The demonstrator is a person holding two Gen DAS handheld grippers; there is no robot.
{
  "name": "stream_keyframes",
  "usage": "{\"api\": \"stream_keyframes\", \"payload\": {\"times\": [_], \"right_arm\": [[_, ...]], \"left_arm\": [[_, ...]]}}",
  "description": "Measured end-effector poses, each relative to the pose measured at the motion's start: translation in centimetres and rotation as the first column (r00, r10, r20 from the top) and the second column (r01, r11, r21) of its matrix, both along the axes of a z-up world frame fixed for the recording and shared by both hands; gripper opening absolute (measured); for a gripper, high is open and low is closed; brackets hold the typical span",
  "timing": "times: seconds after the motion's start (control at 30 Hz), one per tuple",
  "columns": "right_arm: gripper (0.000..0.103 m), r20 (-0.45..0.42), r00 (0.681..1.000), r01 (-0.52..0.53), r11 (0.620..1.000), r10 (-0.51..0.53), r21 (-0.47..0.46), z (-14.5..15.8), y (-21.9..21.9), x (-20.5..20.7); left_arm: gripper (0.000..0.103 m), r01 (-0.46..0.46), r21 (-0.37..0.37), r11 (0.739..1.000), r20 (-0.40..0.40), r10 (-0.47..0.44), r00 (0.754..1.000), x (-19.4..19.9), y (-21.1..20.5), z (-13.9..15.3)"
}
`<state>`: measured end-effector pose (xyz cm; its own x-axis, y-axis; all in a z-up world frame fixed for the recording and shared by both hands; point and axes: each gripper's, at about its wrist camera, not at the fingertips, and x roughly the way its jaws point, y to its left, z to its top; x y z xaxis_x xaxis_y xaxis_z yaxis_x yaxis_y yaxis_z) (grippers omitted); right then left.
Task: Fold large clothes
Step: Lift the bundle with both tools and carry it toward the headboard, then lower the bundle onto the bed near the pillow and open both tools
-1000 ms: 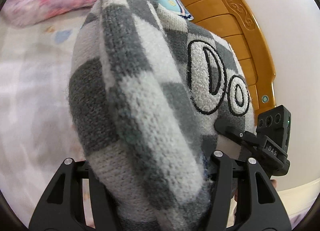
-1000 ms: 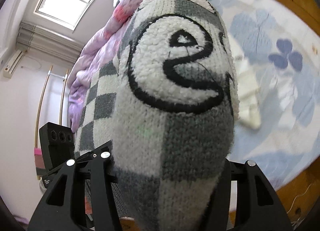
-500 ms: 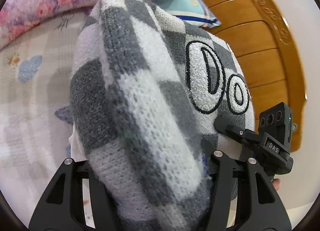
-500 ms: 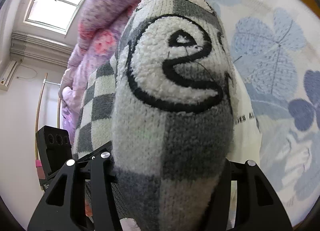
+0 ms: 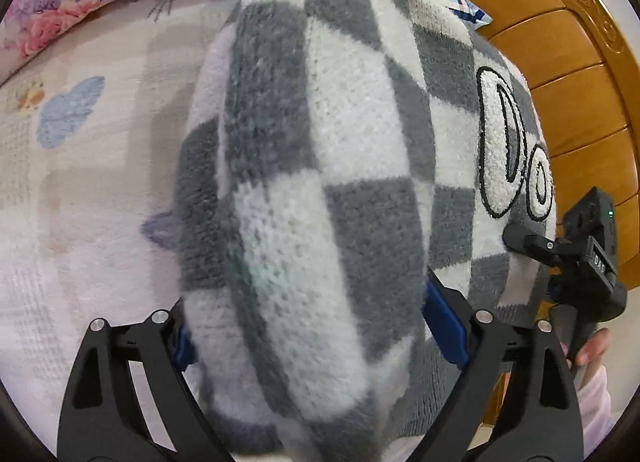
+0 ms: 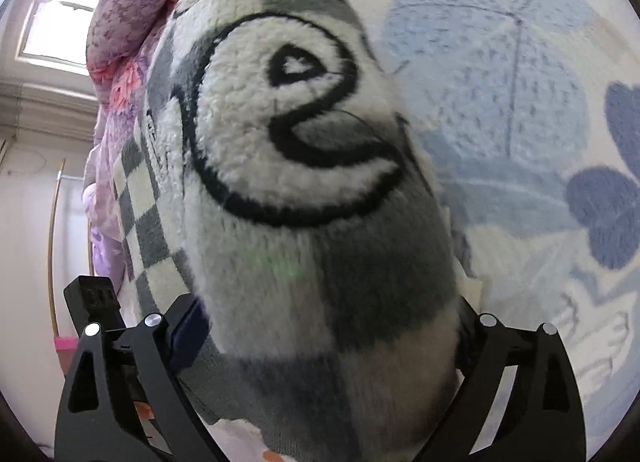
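Your left gripper and right gripper have just been opening, letting go. The checked sweater bulges between both, toward twelve o'clock. It's thick, soft, floppy; grab its edges.

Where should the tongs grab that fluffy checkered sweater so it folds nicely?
Probably the thick folded edge of the checkered sweater, one bunch for each tongs, coming from above and pointing down at the bed sheet. The knit bulges into a fat roll there, wide enough to fill the jaws, which have just been opening around it.
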<state>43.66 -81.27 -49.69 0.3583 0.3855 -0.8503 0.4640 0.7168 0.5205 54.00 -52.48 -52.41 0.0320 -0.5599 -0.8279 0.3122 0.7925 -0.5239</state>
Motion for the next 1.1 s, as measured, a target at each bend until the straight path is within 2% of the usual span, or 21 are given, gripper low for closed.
{"api": "stream_keyframes", "payload": {"times": [0.13, 0.23, 0.27, 0.3, 0.33, 0.37, 0.43, 0.47, 0.5, 0.57, 0.6, 0.63, 0.67, 0.7, 0.73, 0.77, 0.83, 0.9, 1.0, 1.07, 1.1], "right_arm": [[0.089, -0.048, 0.999, 0.003, 0.981, -0.012, -0.192, 3.4, 1.0, -1.0], [0.089, -0.048, 0.998, 0.022, 0.935, -0.041, -0.353, 5.7, 1.2, -2.2], [0.089, -0.038, 0.998, 0.027, 0.899, -0.048, -0.437, 6.7, 1.3, -3.0], [0.080, -0.004, 0.999, 0.035, 0.866, -0.043, -0.498, 8.0, 1.7, -3.6], [0.065, 0.032, 0.999, 0.041, 0.852, -0.029, -0.523, 8.6, 2.0, -3.8], [0.058, 0.068, 0.998, 0.043, 0.848, -0.008, -0.528, 9.3, 2.3, -4.1], [0.039, 0.137, 0.990, 0.030, 0.868, 0.044, -0.495, 10.3, 2.8, -4.7], [0.036, 0.162, 0.983, -0.001, 0.884, 0.086, -0.468, 10.6, 3.2, -4.6], [0.029, 0.145, 0.982, -0.040, 0.888, 0.119, -0.458, 10.1, 3.7, -3.7], [0.025, 0.044, 0.988, -0.116, 0.885, 0.151, -0.451, 7.6, 4.2, -1.8], [0.025, 0.001, 0.989, -0.133, 0.883, 0.150, -0.450, 5.9, 4.1, -1.1], [0.025, -0.049, 0.990, -0.140, 0.871, 0.133, -0.471, 3.9, 4.0, -0.3], [0.025, -0.092, 0.988, -0.152, 0.856, 0.123, -0.494, 2.5, 4.0, 0.3], [0.025, -0.112, 0.988, -0.151, 0.844, 0.108, -0.515, 1.8, 3.9, 0.6], [0.026, -0.116, 0.990, -0.133, 0.839, 0.084, -0.527, 1.6, 3.6, 0.4], [0.026, -0.115, 0.992, -0.110, 0.847, 0.058, -0.521, 1.7, 3.3, 0.2], [0.026, -0.108, 0.993, -0.094, 0.859, 0.045, -0.503, 1.8, 3.1, -0.2], [0.026, -0.079, 0.996, -0.082, 0.845, 0.047, -0.528, 1.8, 3.5, -0.6], [0.026, -0.067, 0.997, -0.075, 0.824, 0.046, -0.561, 1.8, 4.1, -1.0], [0.026, -0.074, 0.997, -0.071, 0.828, 0.036, -0.557, 2.0, 4.0, -0.9], [0.026, -0.075, 0.997, -0.061, 0.836, 0.024, -0.545, 2.2, 3.9, -0.9]], "left_arm": [[0.091, 0.034, 0.127, 0.991, 0.077, -0.044, 0.996, -0.2, -0.1, 2.4], [0.091, 0.019, 0.220, 0.975, 0.137, -0.050, 0.989, -0.3, 0.0, 4.4], [0.091, -0.001, 0.252, 0.968, 0.166, -0.043, 0.985, -0.3, 0.0, 5.0], [0.091, -0.013, 0.286, 0.958, 0.196, -0.045, 0.979, -0.4, -0.1, 5.6], [0.091, -0.031, 0.328, 0.944, 0.236, -0.051, 0.970, -0.6, -0.1, 6.4], [0.091, -0.057, 0.368, 0.928, 0.279, -0.052, 0.959, -0.8, -0.2, 7.2], [0.091, -0.129, 0.437, 0.890, 0.377, -0.051, 0.925, -0.6, -0.3, 8.9], [0.091, -0.149, 0.445, 0.883, 0.411, -0.053, 0.910, -0.7, -0.1, 9.6], [0.090, -0.164, 0.440, 0.883, 0.429, -0.046, 0.902, -0.5, 0.0, 10.1], [0.087, -0.178, 0.346, 0.921, 0.426, 0.015, 0.905, 0.2, 0.3, 11.4], [0.069, -0.173, 0.307, 0.936, 0.408, 0.036, 0.912, 0.6, 0.2, 11.5], [0.059, -0.154, 0.252, 0.956, 0.351, 0.058, 0.934, 1.3, 0.0, 10.9], [0.047, -0.142, 0.225, 0.964, 0.294, 0.072, 0.953, 1.8, -0.4, 10.0], [0.037, -0.134, 0.221, 0.966, 0.244, 0.079, 0.967, 2.1, -0.9, 8.6], [0.031, -0.117, 0.225, 0.967, 0.207, 0.070, 0.976, 1.9, -1.6, 7.3], [0.030, -0.118, 0.231, 0.966, 0.195, 0.073, 0.978, 2.1, -2.1, 6.3], [0.030, -0.130, 0.267, 0.955, 0.222, 0.071, 0.973, 2.3, -2.7, 4.9], [0.030, -0.135, 0.272, 0.953, 0.247, 0.066, 0.967, 2.7, -3.1, 3.9], [0.030, -0.128, 0.284, 0.950, 0.254, 0.054, 0.966, 2.6, -3.4, 4.0], [0.031, -0.124, 0.292, 0.948, 0.248, 0.050, 0.968, 2.4, -3.5, 4.2], [0.035, -0.128, 0.294, 0.947, 0.236, 0.058, 0.970, 2.2, -3.4, 4.5]]}}
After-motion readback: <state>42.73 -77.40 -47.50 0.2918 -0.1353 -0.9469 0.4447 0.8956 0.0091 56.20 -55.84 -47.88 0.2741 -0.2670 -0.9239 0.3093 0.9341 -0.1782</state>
